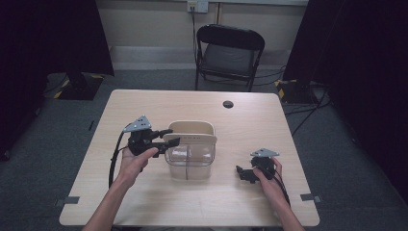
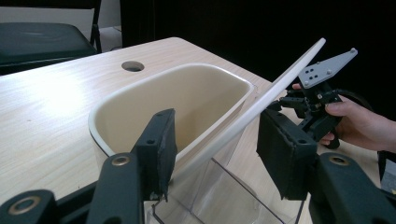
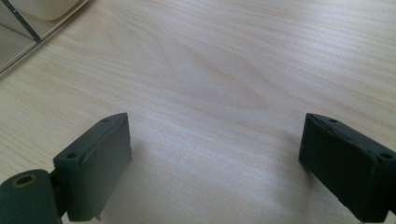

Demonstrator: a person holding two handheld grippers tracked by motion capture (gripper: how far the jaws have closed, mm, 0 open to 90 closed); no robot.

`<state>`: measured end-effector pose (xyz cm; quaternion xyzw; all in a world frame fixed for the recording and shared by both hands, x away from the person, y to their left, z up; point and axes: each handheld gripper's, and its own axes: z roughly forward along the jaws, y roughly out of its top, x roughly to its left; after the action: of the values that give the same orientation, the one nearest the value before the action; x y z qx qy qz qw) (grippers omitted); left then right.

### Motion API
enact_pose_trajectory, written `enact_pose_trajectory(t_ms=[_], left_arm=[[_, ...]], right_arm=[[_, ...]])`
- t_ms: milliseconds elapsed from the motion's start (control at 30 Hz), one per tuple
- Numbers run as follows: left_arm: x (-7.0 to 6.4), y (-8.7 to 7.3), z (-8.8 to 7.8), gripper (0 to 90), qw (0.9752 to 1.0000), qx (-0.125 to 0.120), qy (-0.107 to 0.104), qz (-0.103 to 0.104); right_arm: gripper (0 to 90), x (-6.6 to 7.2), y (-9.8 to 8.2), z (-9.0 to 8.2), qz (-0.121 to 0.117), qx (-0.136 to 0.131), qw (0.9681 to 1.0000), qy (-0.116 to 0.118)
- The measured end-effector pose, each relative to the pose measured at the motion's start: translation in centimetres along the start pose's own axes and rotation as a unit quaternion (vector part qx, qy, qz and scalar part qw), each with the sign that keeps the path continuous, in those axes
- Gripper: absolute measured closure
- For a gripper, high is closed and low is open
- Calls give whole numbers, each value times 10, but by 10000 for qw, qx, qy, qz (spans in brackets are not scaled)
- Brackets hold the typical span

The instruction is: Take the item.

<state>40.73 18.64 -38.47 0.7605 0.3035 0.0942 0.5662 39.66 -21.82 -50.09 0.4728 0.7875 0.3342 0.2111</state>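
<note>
A clear plastic box stands at the middle of the table. Its cream lid is tilted up, hollow side showing. My left gripper is at the lid's left end, open. In the left gripper view the lid's white rim runs slantwise between the two jaws, with its lower end close against the left-hand jaw and the clear box wall below. My right gripper rests low over the table to the right of the box. It is open, with bare wood between its jaws. A corner of the box lies at that view's upper left.
A black folding chair stands behind the table. A round cable hole sits near the far edge. Grey tape marks lie at both front corners. Dark curtains hang at either side.
</note>
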Motion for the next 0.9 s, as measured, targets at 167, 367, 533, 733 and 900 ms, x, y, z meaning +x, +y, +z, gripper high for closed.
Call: enact_pose_trajectory(t_ms=[167,367,533,733,900], left_arm=[[0,0,0,473,10000,12,4,-6],[-1,1,0,475,10000,29,13,-16],[0,1,0,474,10000,49,0,-18],[-1,1,0,474,10000,23,7,-9],[-1,1,0,474,10000,44,-1,-11]], right_arm=[[87,0,0,0,1,-1,10000,-1],[87,0,0,0,1,0,10000,0],[87,0,0,0,2,1,10000,-1],[87,0,0,0,2,0,10000,-1],[87,0,0,0,2,0,10000,-1]])
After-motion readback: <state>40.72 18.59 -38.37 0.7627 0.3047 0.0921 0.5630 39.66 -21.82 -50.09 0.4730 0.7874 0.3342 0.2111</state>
